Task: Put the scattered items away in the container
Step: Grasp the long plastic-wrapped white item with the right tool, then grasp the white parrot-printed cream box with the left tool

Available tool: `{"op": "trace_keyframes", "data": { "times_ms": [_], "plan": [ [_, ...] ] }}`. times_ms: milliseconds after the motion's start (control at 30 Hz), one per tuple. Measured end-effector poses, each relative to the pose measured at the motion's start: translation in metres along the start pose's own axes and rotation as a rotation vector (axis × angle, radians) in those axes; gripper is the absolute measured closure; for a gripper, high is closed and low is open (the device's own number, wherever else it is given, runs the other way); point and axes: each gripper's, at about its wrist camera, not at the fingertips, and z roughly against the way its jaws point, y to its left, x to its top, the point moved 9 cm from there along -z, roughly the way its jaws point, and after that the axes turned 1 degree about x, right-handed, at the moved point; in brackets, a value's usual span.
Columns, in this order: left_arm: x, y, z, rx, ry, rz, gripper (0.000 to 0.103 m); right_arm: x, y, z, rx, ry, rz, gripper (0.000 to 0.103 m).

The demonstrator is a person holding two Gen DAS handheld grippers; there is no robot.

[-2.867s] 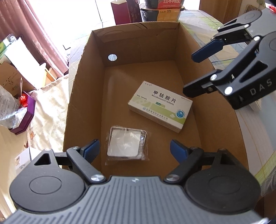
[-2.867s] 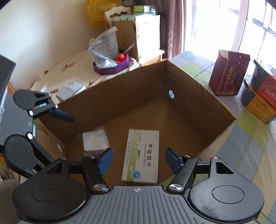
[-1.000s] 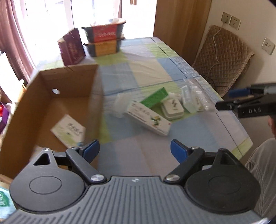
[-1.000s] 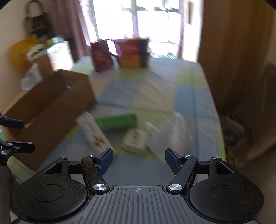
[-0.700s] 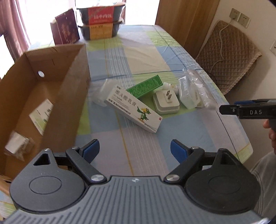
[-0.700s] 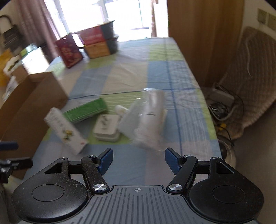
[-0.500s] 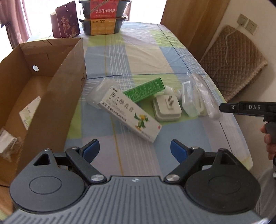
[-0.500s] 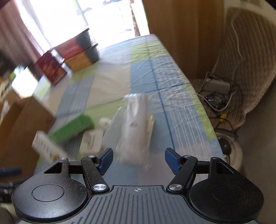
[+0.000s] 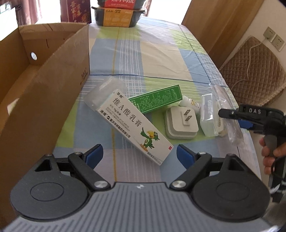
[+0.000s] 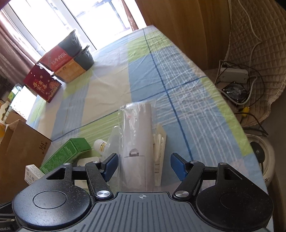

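Note:
My left gripper (image 9: 139, 155) stands open just above the near end of a white medicine box with a green parrot (image 9: 134, 125). Behind it lie a green box (image 9: 155, 100), a white plug adapter (image 9: 181, 125), a small white bottle (image 9: 190, 104) and a clear plastic case (image 9: 208, 115). The open cardboard box (image 9: 44, 85) stands at the left. In the right wrist view my right gripper (image 10: 143, 166) is open, its fingers on either side of a grey device in a clear bag (image 10: 136, 142). The green box (image 10: 66, 153) and the bottle (image 10: 101, 145) lie left of it.
Stacked food tubs (image 9: 118, 13) and a dark red carton (image 9: 76, 9) stand at the table's far end. The table's right edge (image 10: 237, 125) drops to a quilted chair (image 10: 259, 53) with cables and a small fan (image 10: 235, 90). A hand (image 9: 271, 153) holds the right gripper's handle.
Both grippers have left the cardboard box and swung right to the scattered items. The left has neared the parrot box; the right has closed in on the bagged grey device.

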Motion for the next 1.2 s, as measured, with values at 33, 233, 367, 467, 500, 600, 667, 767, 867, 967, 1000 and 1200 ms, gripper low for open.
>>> {"op": "trace_keyframes", "data": {
  "times_ms": [33, 233, 367, 467, 500, 600, 667, 767, 867, 967, 1000, 1200],
  "plan": [
    [0.0, 0.0, -0.004, 0.003, 0.002, 0.013, 0.016, -0.001, 0.0, -0.002, 0.003, 0.005, 0.002, 0.034],
    [0.006, 0.005, -0.032, 0.038, 0.018, 0.141, 0.016, -0.006, -0.002, -0.01, 0.024, 0.023, -0.004, 0.06],
    [0.01, 0.012, -0.043, 0.039, 0.017, 0.201, 0.033, -0.009, -0.003, -0.009, 0.024, 0.026, -0.004, 0.063],
    [0.011, 0.015, -0.043, 0.012, 0.009, 0.204, 0.052, -0.012, -0.003, -0.003, 0.032, 0.029, -0.026, 0.064],
    [0.01, 0.015, -0.041, 0.006, 0.01, 0.187, 0.055, -0.013, -0.002, -0.001, 0.036, 0.03, -0.034, 0.064],
    [0.003, 0.015, -0.034, -0.003, 0.028, 0.135, 0.061, -0.02, 0.001, 0.008, 0.064, 0.049, -0.085, 0.064],
    [-0.006, 0.017, -0.026, -0.008, 0.048, 0.089, 0.061, -0.03, 0.008, 0.015, 0.071, 0.075, -0.093, 0.064],
    [-0.022, 0.021, -0.013, 0.001, 0.092, 0.003, 0.06, -0.056, 0.025, 0.025, 0.073, 0.136, -0.057, 0.064],
    [-0.035, 0.026, -0.002, 0.029, 0.146, -0.062, 0.06, -0.084, 0.041, 0.025, 0.048, 0.214, 0.024, 0.064],
    [-0.039, 0.03, 0.003, 0.066, 0.183, -0.099, 0.058, -0.092, 0.049, 0.021, 0.016, 0.229, 0.092, 0.064],
    [-0.04, 0.031, 0.002, 0.082, 0.185, -0.11, 0.056, -0.093, 0.05, 0.019, 0.005, 0.231, 0.112, 0.063],
    [-0.044, 0.039, -0.023, 0.138, 0.184, -0.126, 0.045, -0.102, 0.062, 0.01, -0.059, 0.237, 0.234, 0.037]
  ]
}}
